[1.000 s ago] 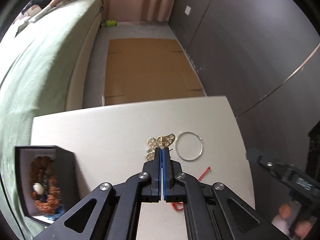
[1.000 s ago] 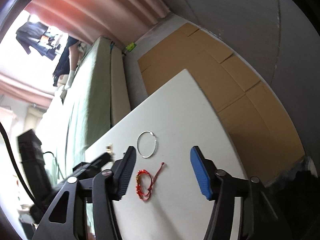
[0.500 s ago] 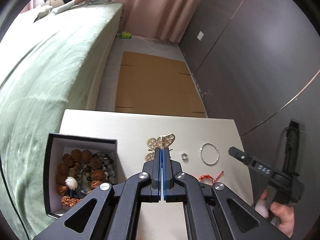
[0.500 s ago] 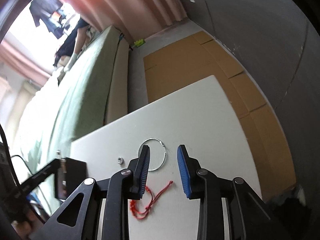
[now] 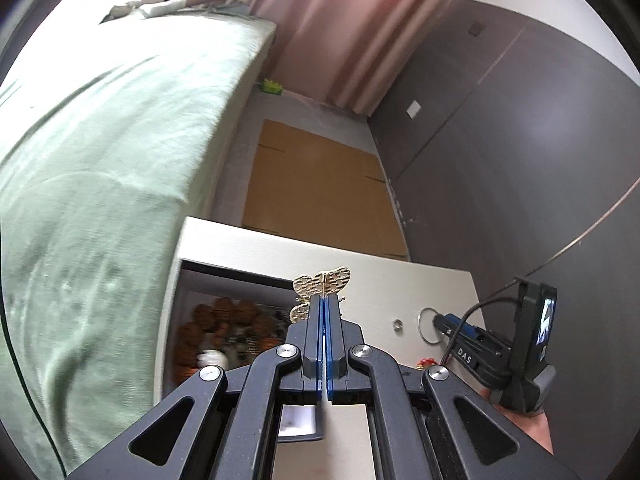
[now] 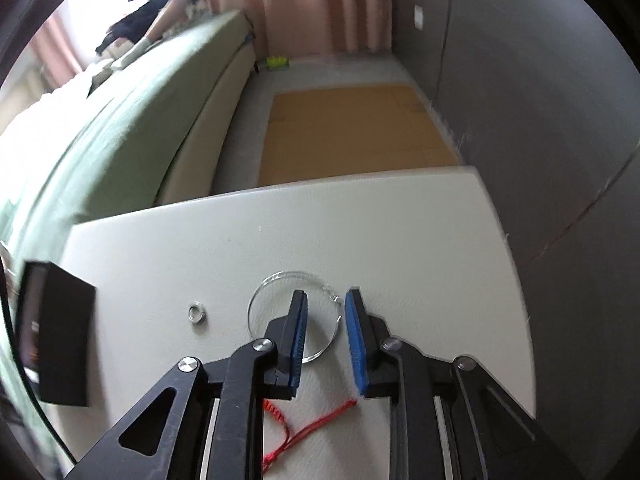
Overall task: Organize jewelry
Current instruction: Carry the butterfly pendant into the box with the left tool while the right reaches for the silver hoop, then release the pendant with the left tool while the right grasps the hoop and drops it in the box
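Observation:
My left gripper (image 5: 325, 304) is shut on a gold butterfly brooch (image 5: 323, 283) and holds it above the open black jewelry box (image 5: 224, 332), which holds brown bead bracelets. My right gripper (image 6: 326, 304) is open, its jaws set over the right side of a silver hoop bangle (image 6: 280, 284) on the white table (image 6: 360, 216). A small silver ring (image 6: 197, 313) lies left of the bangle. A red cord bracelet (image 6: 304, 432) lies under the right gripper. The box shows as a black block (image 6: 56, 336) in the right wrist view.
A green bed (image 5: 100, 140) runs along the left of the table. Flat cardboard (image 6: 352, 128) lies on the floor beyond the table. A dark wall (image 6: 540, 100) stands to the right. The right gripper body (image 5: 504, 344) shows in the left wrist view.
My left gripper has carried the butterfly brooch left, from over the table to above the box. My right gripper has moved down and forward to the silver bangle, its jaws narrowed then widened a little.

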A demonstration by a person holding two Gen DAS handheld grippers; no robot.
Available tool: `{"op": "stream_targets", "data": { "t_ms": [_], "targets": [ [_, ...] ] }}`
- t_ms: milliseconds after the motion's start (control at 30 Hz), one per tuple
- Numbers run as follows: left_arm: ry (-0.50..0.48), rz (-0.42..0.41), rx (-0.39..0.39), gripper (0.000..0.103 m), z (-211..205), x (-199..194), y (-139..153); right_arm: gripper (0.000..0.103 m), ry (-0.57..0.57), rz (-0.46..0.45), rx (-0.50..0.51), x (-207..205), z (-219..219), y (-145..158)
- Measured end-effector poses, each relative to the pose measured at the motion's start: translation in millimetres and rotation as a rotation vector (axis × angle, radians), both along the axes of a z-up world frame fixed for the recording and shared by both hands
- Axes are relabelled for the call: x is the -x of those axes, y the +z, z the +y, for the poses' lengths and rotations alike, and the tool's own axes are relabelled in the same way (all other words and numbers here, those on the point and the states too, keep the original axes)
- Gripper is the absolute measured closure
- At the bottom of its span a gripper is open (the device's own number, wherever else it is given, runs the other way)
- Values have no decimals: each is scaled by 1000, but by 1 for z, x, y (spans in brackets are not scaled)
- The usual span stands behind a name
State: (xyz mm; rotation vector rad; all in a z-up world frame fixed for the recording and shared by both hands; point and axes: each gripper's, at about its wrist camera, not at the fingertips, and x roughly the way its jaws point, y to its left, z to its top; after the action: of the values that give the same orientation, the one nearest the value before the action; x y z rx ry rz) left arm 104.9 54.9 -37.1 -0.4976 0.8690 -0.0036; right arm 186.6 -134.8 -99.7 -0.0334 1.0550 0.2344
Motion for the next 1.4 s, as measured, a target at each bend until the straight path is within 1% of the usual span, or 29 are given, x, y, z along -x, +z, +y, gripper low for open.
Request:
{"op": "stream_targets", "data": {
  "t_ms": [33,67,100,133,167,300,333,500,567,633,700,733,800,833,867,933,1067,1133,1200,1233,1267,1400],
  "targets": [
    [9,1,0,103,7,5,0,86,13,-6,27,1,4,0],
    [17,2,1,103,11,7,0,93,28,-11,44,3,7,0],
    [26,6,1,103,16,11,-1,97,36,-19,47,4,9,1],
    [32,9,-2,103,19,13,-1,98,42,-18,44,4,10,2],
    [39,12,-6,103,23,17,-1,98,42,-13,38,5,9,3],
    [52,19,-15,103,27,23,-1,100,40,26,-69,5,-2,9],
    [53,20,-13,103,28,26,-2,102,42,24,-82,7,-3,10],
    [57,38,3,103,33,36,-10,102,64,2,-192,17,-3,31],
    [57,41,5,103,34,36,-11,102,69,-9,-197,19,-1,34],
    [57,38,4,103,36,38,-11,102,53,-16,-168,17,2,33],
    [54,39,6,103,37,38,-12,101,26,18,-173,12,-3,26],
    [55,40,10,103,37,37,-12,101,16,37,-172,11,-5,22],
    [57,42,15,103,38,37,-12,90,-2,55,-127,7,-9,15],
    [59,43,16,103,38,37,-12,74,-12,51,-109,6,-9,12],
    [60,45,18,103,39,37,-12,63,-18,39,-100,7,-8,12],
    [62,49,21,103,40,36,-14,63,-15,16,-80,7,-8,11],
    [64,54,21,103,42,35,-15,63,31,5,-45,8,4,3],
    [60,60,17,103,41,35,-16,66,53,-31,-7,9,14,3],
    [56,69,12,103,41,35,-18,73,88,-65,62,15,26,3],
    [56,74,10,103,41,35,-18,88,106,-69,64,18,29,3],
    [55,81,7,103,41,35,-19,96,126,-58,51,20,30,4],
    [40,114,-12,103,41,35,-22,100,149,-27,43,24,30,7]
  ]
}}
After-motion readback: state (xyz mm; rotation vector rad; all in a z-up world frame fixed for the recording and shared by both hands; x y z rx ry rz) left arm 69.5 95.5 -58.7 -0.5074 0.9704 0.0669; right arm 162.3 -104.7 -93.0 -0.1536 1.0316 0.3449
